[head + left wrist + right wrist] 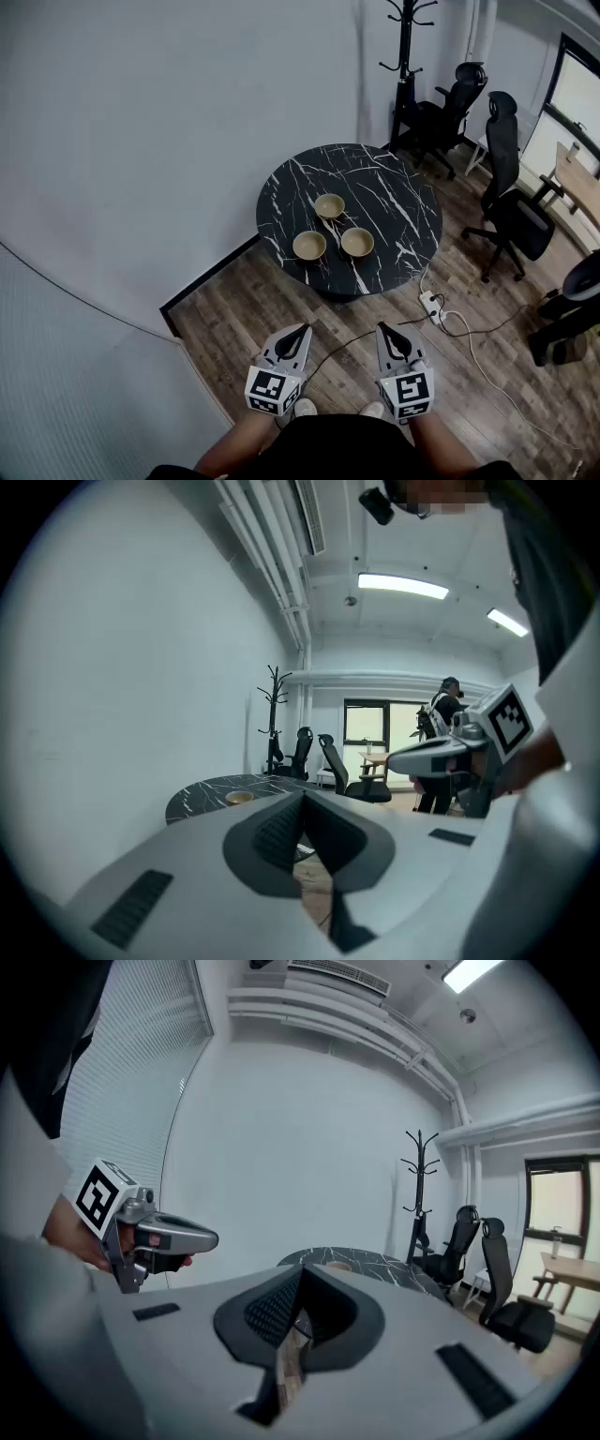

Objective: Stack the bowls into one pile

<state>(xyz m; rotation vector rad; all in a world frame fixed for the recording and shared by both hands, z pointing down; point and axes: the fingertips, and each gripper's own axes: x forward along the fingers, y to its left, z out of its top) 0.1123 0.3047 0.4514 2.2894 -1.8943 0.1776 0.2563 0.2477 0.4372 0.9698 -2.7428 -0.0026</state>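
Bowls, three, tan, are noted on a round black table (384,183) with white marble veining, set close to the grey wall (169,141). The far bowl (329,205), near-left bowl (309,246) and near-right bowl (357,242) are laid out as a triangle. They lie near one another but apart, and none is nested in another. All are seen upright, mouths up. Being round, they show no long axis.

Markings: a square black-and-white marker in a blocky code pattern is carried on the cube of each gripper.

The left gripper (306,329) and right gripper (382,328) are held side by side over the wooden floor (234,319), well short of the table, with tips aimed toward it. In each gripper's own view the fingers are seen pressed together, with nothing between them.

Also recorded: a coat stand (405,56) and office chairs (511,187) beyond the table, and a white power strip (431,302) on the floor by the table's near edge.
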